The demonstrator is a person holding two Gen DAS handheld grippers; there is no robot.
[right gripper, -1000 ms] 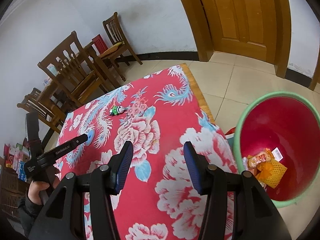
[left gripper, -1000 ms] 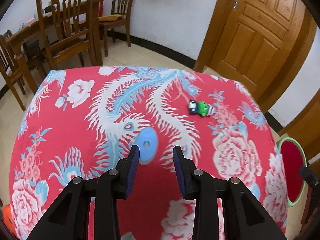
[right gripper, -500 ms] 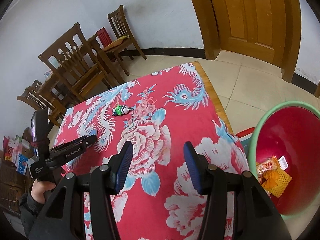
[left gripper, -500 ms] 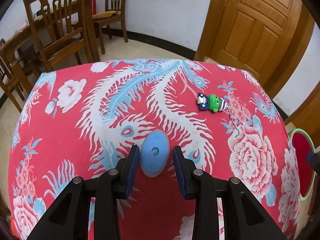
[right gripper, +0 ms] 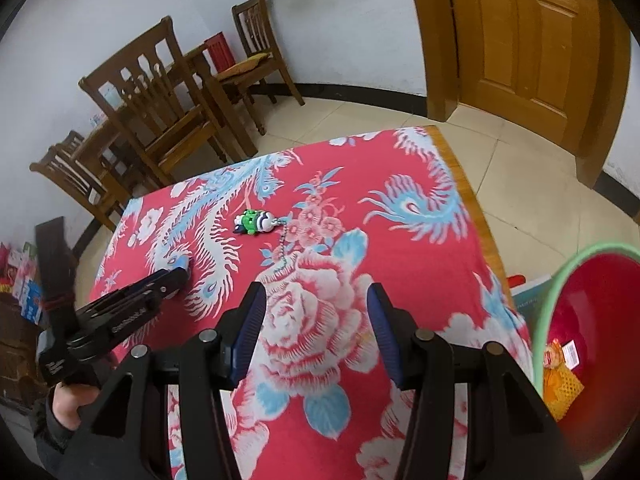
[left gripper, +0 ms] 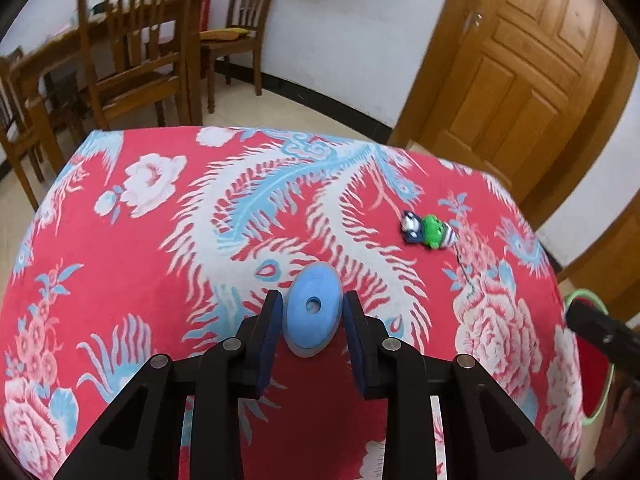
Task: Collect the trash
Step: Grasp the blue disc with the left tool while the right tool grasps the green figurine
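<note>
A blue oval disc (left gripper: 312, 312) with a small centre hole lies on the red flowered tablecloth (left gripper: 120, 280). My left gripper (left gripper: 314, 300) straddles it; the jaws are closing and both blue pads sit against the disc's sides. The right wrist view shows that gripper (right gripper: 176, 276) from the side, with a bit of the disc (right gripper: 182, 261) at its tip. My right gripper (right gripper: 316, 292) hovers open over a large white flower with nothing between its fingers. A green and navy toy on a bead chain (left gripper: 428, 232) (right gripper: 256, 222) lies further back.
A red bin with a green rim (right gripper: 560, 280) stands on the floor off the table's right edge, with orange wrappers (right gripper: 560, 376) inside. Wooden chairs (right gripper: 160, 92) and a table stand behind. A wooden door (left gripper: 520, 80) is at the back right.
My left gripper came forward until the disc sat between its pads, and the pads drew in against it. My right gripper swung left, from the bin's side to over the table.
</note>
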